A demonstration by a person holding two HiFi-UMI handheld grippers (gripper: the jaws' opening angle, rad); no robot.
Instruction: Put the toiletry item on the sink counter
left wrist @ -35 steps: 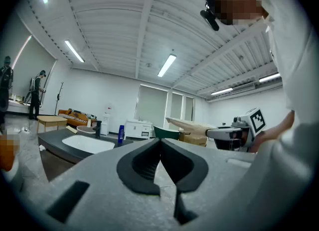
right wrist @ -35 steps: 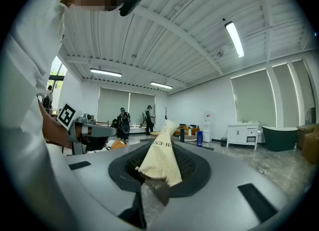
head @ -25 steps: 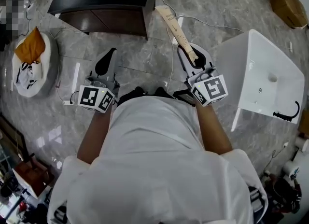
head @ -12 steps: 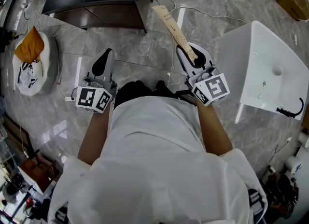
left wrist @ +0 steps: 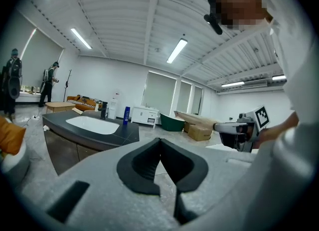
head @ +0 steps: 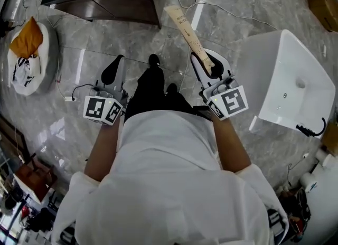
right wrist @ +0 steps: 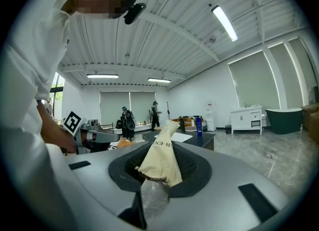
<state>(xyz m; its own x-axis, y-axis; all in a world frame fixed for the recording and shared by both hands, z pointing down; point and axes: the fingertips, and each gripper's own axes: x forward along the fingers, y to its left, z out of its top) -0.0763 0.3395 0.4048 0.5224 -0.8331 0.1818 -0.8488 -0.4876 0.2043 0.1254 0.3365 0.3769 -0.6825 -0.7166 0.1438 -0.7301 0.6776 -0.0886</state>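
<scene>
A long cream paper-wrapped toiletry item (head: pixel 186 28) sticks forward out of my right gripper (head: pixel 210 65), which is shut on its near end. In the right gripper view the item (right wrist: pixel 160 154) rises from between the pads, with a clear plastic end toward the camera. My left gripper (head: pixel 112 71) is held level with it at the left, shut with nothing in it; its black pads meet in the left gripper view (left wrist: pixel 160 143). The dark sink counter (head: pixel 111 2) with a white basin lies ahead at the top left, and shows as well in the left gripper view (left wrist: pixel 128 133).
A white freestanding basin (head: pixel 289 80) stands close on the right. A round white cushion with an orange cloth (head: pixel 27 59) lies at the left, and cables (head: pixel 74 93) run over the marble floor. A blue bottle (left wrist: pixel 126 115) stands on the counter. The person's dark-clad leg (head: pixel 152 83) steps between the grippers.
The person has walked forward: the counter has slid toward the top edge and a foot has stepped out between the grippers. Both grippers keep their pose and the right still holds the item.
</scene>
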